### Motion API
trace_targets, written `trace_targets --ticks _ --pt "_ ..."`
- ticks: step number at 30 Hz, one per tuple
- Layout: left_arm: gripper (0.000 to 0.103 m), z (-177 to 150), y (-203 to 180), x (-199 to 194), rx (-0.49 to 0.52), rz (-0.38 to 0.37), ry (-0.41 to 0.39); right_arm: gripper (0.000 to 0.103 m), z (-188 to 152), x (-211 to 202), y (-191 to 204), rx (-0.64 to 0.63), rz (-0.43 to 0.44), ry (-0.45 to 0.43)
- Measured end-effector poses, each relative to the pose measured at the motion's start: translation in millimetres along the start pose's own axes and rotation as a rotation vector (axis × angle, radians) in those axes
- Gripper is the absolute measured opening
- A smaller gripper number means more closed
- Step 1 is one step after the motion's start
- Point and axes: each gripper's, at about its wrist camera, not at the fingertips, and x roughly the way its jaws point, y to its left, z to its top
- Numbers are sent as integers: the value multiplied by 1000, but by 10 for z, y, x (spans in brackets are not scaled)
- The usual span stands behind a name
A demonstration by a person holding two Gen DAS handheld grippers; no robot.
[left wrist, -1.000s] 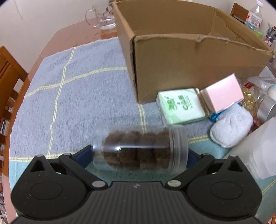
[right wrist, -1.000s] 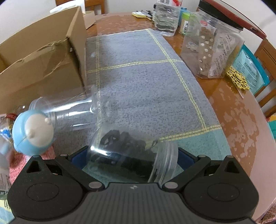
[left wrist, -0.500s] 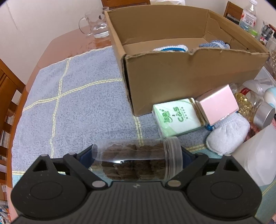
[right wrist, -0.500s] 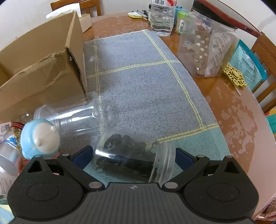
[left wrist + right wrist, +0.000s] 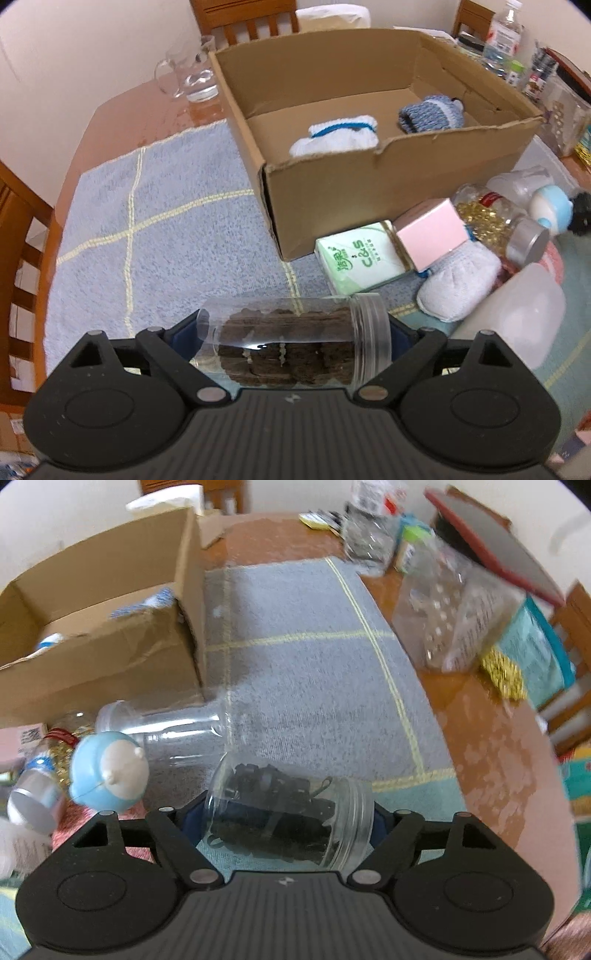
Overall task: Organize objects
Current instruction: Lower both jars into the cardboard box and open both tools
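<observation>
While two knitted items lie in the cardboard box (image 5: 388,192), a cookie jar (image 5: 295,341) is held by the left gripper (image 5: 295,332) and a jar of dark clips (image 5: 288,816) by the just-closing right gripper (image 5: 284,819), with clutter left outside.

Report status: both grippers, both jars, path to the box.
Left gripper shut on brown jar. Right gripper just closed on dark jar. Box open, path clear.

Left gripper (image 5: 293,334): black plastic body, ribbed middle plate with tiny white mark. Round disc shape each side. Two black arms with triangle holes and silver round screws. Dark blue pads on fingers (image 5: 186,330). Right gripper (image 5: 284,821): same black body, ribs, silver screws, blue pads.
</observation>
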Motion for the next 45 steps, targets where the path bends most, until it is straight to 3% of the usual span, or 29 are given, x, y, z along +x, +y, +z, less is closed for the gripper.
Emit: trace_targets --ticks 10,20,29,37,42,45 --pt "94 317 105 -548 32 -46 -28 84 339 -610 53 -132 101 -110" --pt "94 935 127 -890 18 -75 -161 84 848 -975 525 -272 222 -238" --pt "94 1611 62 -633 43 -36 -198 84 1214 -925 951 -364 319 -260" --pt "94 1921 46 -280 34 -14 -168 84 1454 -623 1171 -386 349 -217" --pt "94 2012 40 -81 23 -16 -145 103 1491 -528 1193 -371 369 -213" --pt "95 2065 34 29 4 -2 -134 103 1496 -503 1145 -356 378 -209"
